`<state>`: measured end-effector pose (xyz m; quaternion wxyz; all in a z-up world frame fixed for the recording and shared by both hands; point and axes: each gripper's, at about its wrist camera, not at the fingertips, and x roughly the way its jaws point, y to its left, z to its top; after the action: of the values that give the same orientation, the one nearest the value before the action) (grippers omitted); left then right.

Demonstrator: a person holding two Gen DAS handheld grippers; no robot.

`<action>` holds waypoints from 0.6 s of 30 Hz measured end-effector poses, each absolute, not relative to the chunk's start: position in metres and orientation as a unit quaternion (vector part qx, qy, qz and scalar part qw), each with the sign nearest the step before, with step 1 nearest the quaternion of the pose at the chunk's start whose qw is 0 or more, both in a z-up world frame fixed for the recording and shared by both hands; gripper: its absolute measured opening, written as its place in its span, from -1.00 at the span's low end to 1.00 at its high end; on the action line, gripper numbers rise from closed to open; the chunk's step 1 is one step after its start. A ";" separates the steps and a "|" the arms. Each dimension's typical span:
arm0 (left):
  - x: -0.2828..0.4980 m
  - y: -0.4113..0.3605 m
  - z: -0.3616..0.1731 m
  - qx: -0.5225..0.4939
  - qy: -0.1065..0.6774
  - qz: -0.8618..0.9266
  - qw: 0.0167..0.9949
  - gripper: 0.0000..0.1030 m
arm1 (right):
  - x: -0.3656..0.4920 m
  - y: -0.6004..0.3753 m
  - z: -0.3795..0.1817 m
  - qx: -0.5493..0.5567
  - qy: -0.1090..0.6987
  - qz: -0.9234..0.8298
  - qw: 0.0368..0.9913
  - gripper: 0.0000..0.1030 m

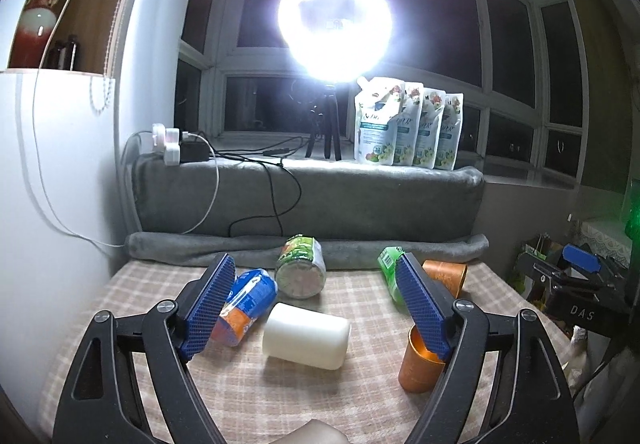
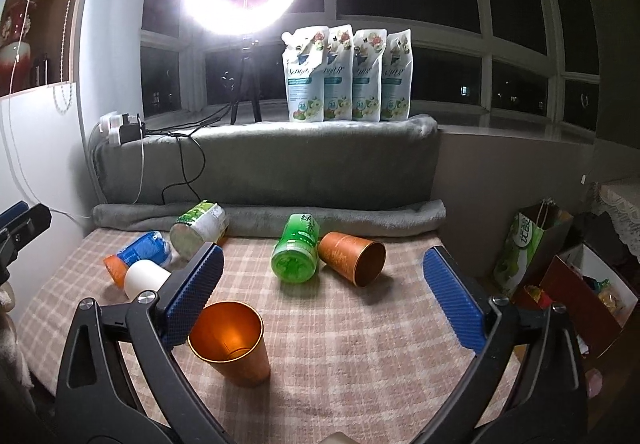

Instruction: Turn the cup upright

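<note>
An orange cup stands upright, mouth up, on the checked cloth; it also shows in the left wrist view behind my right finger pad. A second orange cup lies on its side further back, also in the left wrist view. A white cup lies on its side between my left gripper's fingers; it shows in the right wrist view too. My left gripper is open and empty. My right gripper is open and empty, above the cloth.
A green bottle, a clear jar with a green label and a blue-orange bottle lie on the cloth. A rolled grey blanket lines the back. A ring light, pouches and cables stand on the sill. Bags sit right.
</note>
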<state>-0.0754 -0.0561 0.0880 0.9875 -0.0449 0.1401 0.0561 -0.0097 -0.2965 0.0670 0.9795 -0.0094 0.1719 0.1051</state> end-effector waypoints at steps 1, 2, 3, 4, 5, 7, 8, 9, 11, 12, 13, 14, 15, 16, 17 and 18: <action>-0.075 -0.056 0.088 -0.045 0.141 0.055 0.987 0.60 | -0.010 -0.296 0.068 -0.010 0.171 0.103 0.980 0.98; -0.075 -0.056 0.088 -0.045 0.141 0.055 0.987 0.60 | -0.010 -0.296 0.068 -0.010 0.169 0.101 0.980 0.98; -0.075 -0.056 0.088 -0.046 0.141 0.055 0.987 0.60 | -0.010 -0.297 0.068 -0.010 0.169 0.101 0.980 0.98; -0.075 -0.057 0.088 -0.045 0.141 0.055 0.987 0.60 | -0.010 -0.297 0.069 -0.010 0.168 0.100 0.981 0.98; -0.075 -0.057 0.088 -0.045 0.141 0.055 0.987 0.60 | -0.011 -0.297 0.069 -0.012 0.166 0.098 0.981 0.98; -0.075 -0.057 0.088 -0.045 0.142 0.055 0.987 0.60 | -0.011 -0.296 0.070 -0.013 0.163 0.095 0.982 0.98; -0.075 -0.057 0.088 -0.045 0.141 0.056 0.987 0.60 | -0.011 -0.296 0.070 -0.013 0.162 0.095 0.982 0.98; -0.075 -0.057 0.088 -0.045 0.141 0.056 0.987 0.60 | -0.011 -0.296 0.071 -0.013 0.161 0.095 0.982 0.98; -0.075 -0.057 0.088 -0.045 0.141 0.057 0.987 0.60 | -0.011 -0.295 0.071 -0.014 0.159 0.095 0.983 0.98; -0.075 -0.057 0.088 -0.045 0.141 0.057 0.987 0.60 | -0.011 -0.295 0.072 -0.014 0.159 0.095 0.983 0.98; -0.075 -0.057 0.088 -0.045 0.141 0.057 0.987 0.60 | -0.011 -0.295 0.072 -0.013 0.159 0.095 0.983 0.98; -0.075 -0.056 0.088 -0.046 0.141 0.057 0.987 0.60 | -0.011 -0.295 0.072 -0.013 0.158 0.094 0.983 0.98; -0.075 -0.056 0.088 -0.046 0.141 0.056 0.987 0.60 | -0.011 -0.295 0.072 -0.013 0.158 0.094 0.983 0.98; -0.075 -0.056 0.088 -0.046 0.141 0.056 0.987 0.60 | -0.011 -0.295 0.072 -0.013 0.158 0.094 0.983 0.98; -0.075 -0.056 0.088 -0.046 0.141 0.056 0.987 0.60 | -0.011 -0.295 0.072 -0.013 0.158 0.094 0.983 0.98; -0.075 -0.056 0.088 -0.045 0.142 0.056 0.987 0.60 | -0.010 -0.295 0.072 -0.014 0.158 0.093 0.983 0.98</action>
<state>-0.0751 -0.0563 0.0880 0.9873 -0.0454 0.1416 0.0565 -0.0104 -0.2952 0.0724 0.9828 -0.0137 0.1585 0.0934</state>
